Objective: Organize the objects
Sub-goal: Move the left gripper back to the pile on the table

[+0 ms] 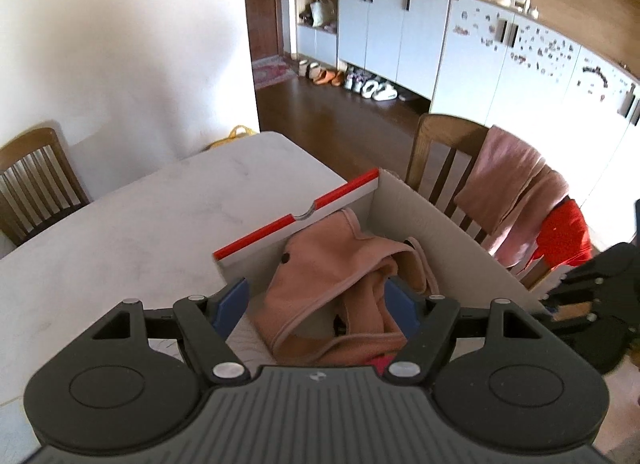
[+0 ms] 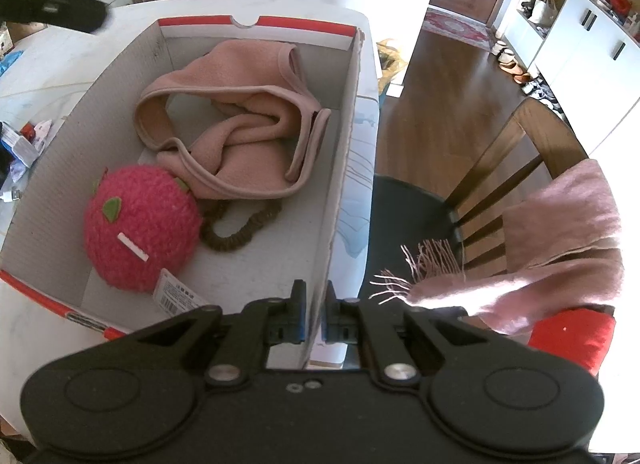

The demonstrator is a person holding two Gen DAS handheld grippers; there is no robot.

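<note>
— While the left gripper (image 1: 316, 300) hangs above the cardboard box (image 1: 432, 220), how do its jaws stand?

— Spread wide, with nothing pinched. Its blue pads (image 1: 230, 304) sit well apart, and the pink fleece garment (image 1: 332, 284) lies below and between them inside the box, not pressed by either pad.

— And the right gripper (image 2: 316, 316)?

— Clamped on the box's side wall (image 2: 340, 184). One finger is inside the wall, the other outside, and the thin card runs straight up from between them.

— What lies ahead of that gripper?

— Ahead and to its left, on the box floor, a fuzzy pink plush ball (image 2: 140, 228) with green felt leaves and a paper tag. Further ahead is the same crumpled pink garment (image 2: 236, 120), with a brown scrunchie (image 2: 240, 232) partly tucked under it, just beside the ball.

— And outside the box?

— To the right of the right gripper, a wooden chair (image 2: 516, 168) with a fringed pink scarf (image 2: 560, 232) draped over its back. The box rests on a pale table (image 1: 120, 224).
</note>
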